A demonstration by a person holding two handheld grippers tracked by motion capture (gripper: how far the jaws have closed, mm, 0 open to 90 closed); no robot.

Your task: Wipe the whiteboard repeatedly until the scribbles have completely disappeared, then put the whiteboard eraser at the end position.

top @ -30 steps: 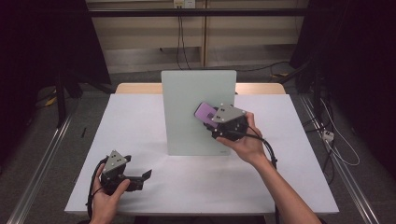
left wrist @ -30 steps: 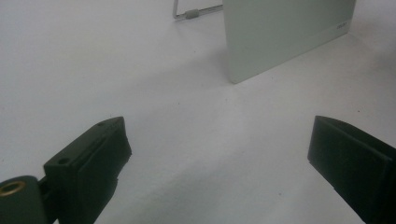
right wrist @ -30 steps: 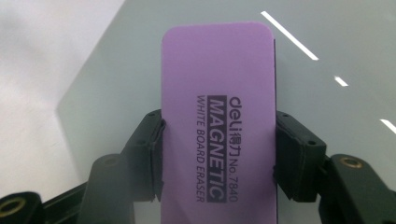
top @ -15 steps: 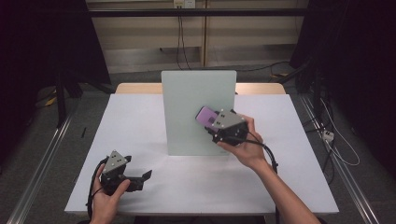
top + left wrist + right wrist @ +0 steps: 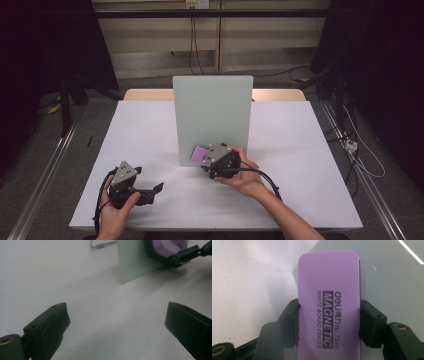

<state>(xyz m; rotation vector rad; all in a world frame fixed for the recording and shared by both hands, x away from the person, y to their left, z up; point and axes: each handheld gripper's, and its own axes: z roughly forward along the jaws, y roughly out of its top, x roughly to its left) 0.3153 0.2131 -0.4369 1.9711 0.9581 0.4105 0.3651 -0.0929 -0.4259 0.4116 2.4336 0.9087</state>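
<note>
The right gripper (image 5: pixel 214 161) clamps a purple whiteboard eraser (image 5: pixel 329 302) by its two long edges, holding it against the lower part of an upright pale green board (image 5: pixel 212 117) that stands on the white table (image 5: pixel 300 165). The left gripper (image 5: pixel 117 327) rests low over bare tabletop, jaws spread wide and holding nothing. Judging by its printed label, the eraser is light, rigid-backed and magnetic, so it may cling to the board, and the long edges look the surest place to grasp; no containers are present.
</note>
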